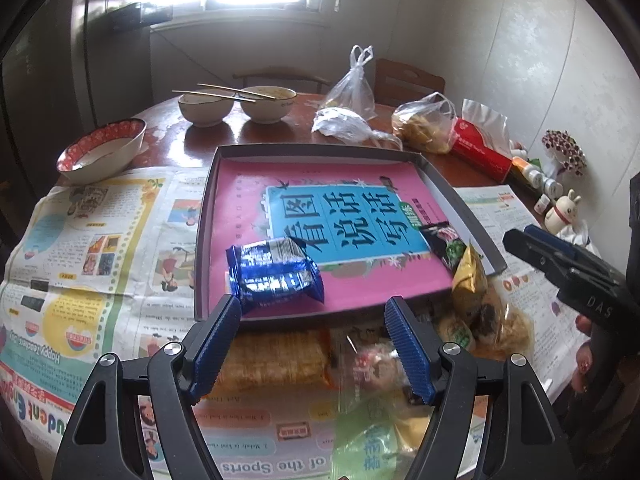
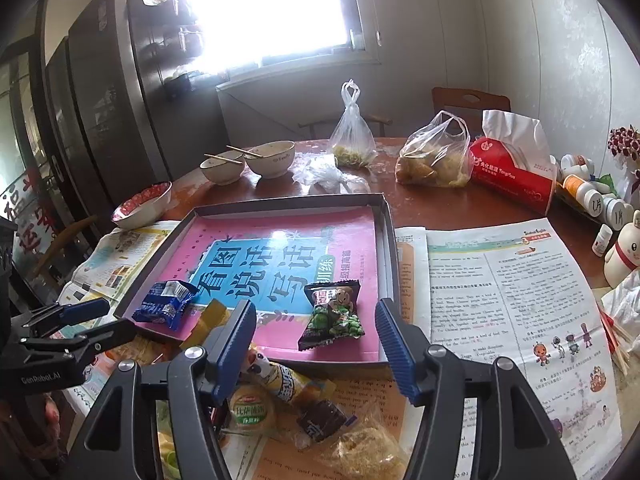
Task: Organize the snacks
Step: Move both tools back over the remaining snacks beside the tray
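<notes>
Two snack packets inside the shallow tray [image 2: 386, 232]: blue packet [image 1: 274, 270] at its near left corner, dark pea packet [image 2: 332, 312] near the right. Left tool [image 1: 314, 308] spread wide, empty. Right tool [image 2: 316, 316] likewise parted, gripping nothing. More snacks [image 2: 280, 400] heaped on newspaper [image 2: 520, 300] covering the surface.

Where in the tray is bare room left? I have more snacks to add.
Free: the tray floor's far half, beyond the blue packet and green pea packet. Crowded: the snack pile before its near rim.

Snack heap [image 2: 304, 412] before tray rim [image 2: 384, 240]
</notes>
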A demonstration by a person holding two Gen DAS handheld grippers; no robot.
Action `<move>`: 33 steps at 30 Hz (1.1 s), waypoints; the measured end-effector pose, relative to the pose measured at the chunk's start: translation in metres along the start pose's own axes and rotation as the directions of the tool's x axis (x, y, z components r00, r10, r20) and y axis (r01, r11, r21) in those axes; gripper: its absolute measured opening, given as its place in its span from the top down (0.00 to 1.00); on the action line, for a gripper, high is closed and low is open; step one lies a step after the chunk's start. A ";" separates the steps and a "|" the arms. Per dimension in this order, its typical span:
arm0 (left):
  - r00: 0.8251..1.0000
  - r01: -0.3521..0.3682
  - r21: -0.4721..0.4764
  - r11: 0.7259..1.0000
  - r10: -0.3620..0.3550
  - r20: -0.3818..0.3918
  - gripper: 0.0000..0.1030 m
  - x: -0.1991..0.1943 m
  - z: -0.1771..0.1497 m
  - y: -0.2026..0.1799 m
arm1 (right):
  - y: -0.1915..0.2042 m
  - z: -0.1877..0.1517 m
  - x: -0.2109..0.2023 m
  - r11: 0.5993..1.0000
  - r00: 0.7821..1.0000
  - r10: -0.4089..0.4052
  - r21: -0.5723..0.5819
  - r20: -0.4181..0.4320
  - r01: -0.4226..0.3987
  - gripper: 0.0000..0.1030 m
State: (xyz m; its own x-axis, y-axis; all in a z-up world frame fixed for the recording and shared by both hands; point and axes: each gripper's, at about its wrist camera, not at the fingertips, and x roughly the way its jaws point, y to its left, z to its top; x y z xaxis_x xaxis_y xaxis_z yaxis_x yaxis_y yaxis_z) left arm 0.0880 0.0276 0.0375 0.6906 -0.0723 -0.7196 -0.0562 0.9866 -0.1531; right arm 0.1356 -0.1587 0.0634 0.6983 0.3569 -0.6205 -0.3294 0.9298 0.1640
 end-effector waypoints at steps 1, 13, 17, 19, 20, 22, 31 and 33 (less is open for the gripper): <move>1.000 0.002 0.000 1.000 -0.002 -0.003 0.26 0.000 -0.001 0.000 | 0.000 0.000 -0.001 1.000 1.000 0.001 0.000 0.001 -0.001 0.40; 1.000 0.007 0.033 0.999 -0.007 -0.003 0.26 -0.010 -0.010 -0.007 | 0.004 -0.008 -0.018 1.000 1.000 0.010 -0.013 0.011 -0.010 0.39; 1.000 0.017 0.057 0.998 -0.017 -0.014 0.26 -0.011 -0.014 -0.014 | 0.004 -0.012 -0.022 1.000 1.000 0.008 -0.016 0.010 -0.008 0.36; 1.000 0.024 0.068 0.997 -0.022 -0.021 0.26 -0.011 -0.017 -0.018 | 0.004 -0.015 -0.024 1.000 1.000 0.005 -0.017 0.008 -0.005 0.36; 0.999 0.027 0.077 0.997 -0.025 -0.026 0.26 -0.010 -0.019 -0.020 | 0.004 -0.016 -0.025 1.000 1.000 0.006 -0.018 0.008 -0.005 0.36; 0.999 0.035 0.090 0.995 -0.032 -0.034 0.26 -0.010 -0.021 -0.024 | 0.004 -0.019 -0.026 1.000 1.000 0.006 -0.021 0.003 -0.006 0.36; 0.996 0.047 0.138 0.989 -0.036 -0.078 0.26 -0.001 -0.032 -0.036 | -0.003 -0.036 -0.030 0.999 1.000 -0.009 -0.032 -0.025 0.008 0.35; 0.996 0.051 0.138 0.989 -0.040 -0.084 0.26 0.000 -0.033 -0.035 | -0.006 -0.040 -0.030 1.000 0.999 -0.015 -0.026 -0.033 0.014 0.35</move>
State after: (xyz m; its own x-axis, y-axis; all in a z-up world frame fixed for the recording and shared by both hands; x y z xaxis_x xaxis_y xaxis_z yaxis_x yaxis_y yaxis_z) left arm 0.0666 -0.0121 0.0206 0.6291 -0.1238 -0.7674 0.0794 0.9923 -0.0950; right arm 0.0913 -0.1786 0.0507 0.6818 0.3400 -0.6477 -0.3361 0.9320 0.1354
